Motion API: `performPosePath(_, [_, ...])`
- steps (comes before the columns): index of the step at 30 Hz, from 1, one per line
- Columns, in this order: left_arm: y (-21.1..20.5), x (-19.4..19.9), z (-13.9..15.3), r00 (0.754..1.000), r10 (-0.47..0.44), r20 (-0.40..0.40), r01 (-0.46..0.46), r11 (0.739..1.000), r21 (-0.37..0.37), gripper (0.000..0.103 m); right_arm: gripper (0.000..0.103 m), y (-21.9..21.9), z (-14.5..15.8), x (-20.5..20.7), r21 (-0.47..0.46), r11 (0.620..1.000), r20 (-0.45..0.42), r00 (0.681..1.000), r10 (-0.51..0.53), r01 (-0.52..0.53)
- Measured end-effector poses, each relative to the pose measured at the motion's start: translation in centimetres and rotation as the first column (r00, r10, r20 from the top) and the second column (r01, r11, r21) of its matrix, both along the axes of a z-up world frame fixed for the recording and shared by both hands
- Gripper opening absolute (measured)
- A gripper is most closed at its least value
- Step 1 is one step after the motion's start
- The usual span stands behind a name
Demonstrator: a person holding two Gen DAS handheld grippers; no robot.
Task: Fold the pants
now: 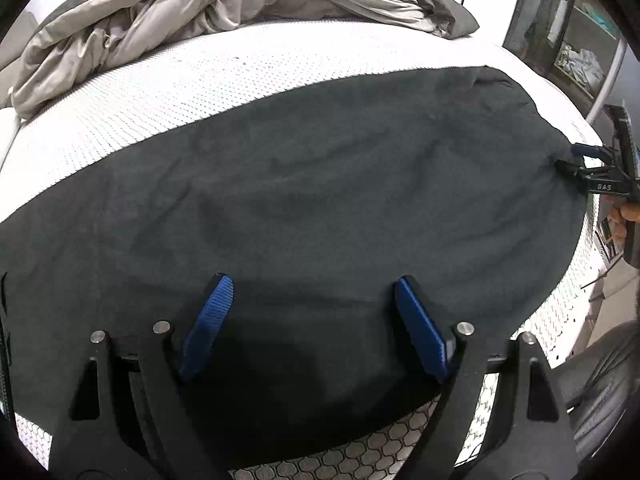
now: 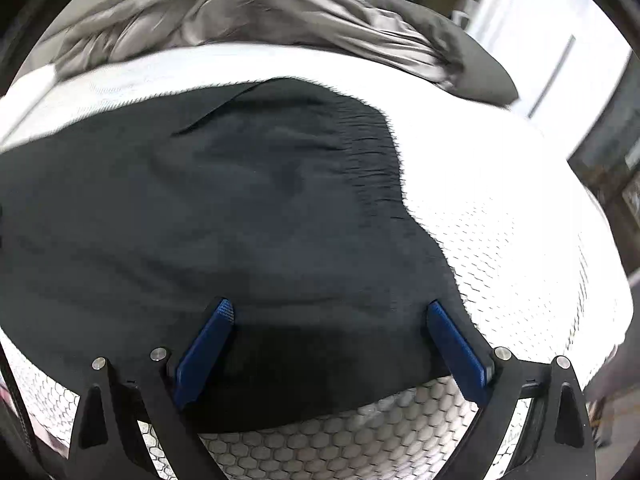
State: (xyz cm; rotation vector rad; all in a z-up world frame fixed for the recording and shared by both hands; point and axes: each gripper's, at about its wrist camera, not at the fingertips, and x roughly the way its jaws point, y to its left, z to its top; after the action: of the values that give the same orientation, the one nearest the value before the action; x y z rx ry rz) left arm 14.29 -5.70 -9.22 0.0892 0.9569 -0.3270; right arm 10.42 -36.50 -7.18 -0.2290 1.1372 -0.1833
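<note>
Blue pads (image 1: 420, 328) of the left gripper (image 1: 312, 292) are spread wide above the near hem of the dark pants (image 1: 300, 184), nothing held. Across the white mattress (image 1: 160, 92) the pants are laid lengthwise, left to right. At mid right, the right gripper (image 2: 330, 316), equally wide and empty, is seen over the waistband end.
</note>
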Motion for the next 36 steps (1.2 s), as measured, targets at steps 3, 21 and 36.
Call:
performPosePath(3, [0.8,1.2,1.3,0.999,0.016,0.044,-0.015,1.0,-0.024,0.082,0.096,1.7,1.7,0.3,-0.003,1.0,0.06,0.998,0.024,-0.024])
performPosePath(21, [2.6,2.8,1.4,0.998,0.044,0.05,-0.043,0.999,-0.016,0.082,0.07,4.0,0.9,2.3,0.102,0.989,0.051,0.993,0.104,-0.108])
performPosePath(36, [6.0,7.6,-0.5,0.978,0.206,-0.043,-0.204,0.978,0.036,0.082,0.057,2.4,-3.4,10.4,0.125,0.992,0.008,1.0,-0.019,0.018])
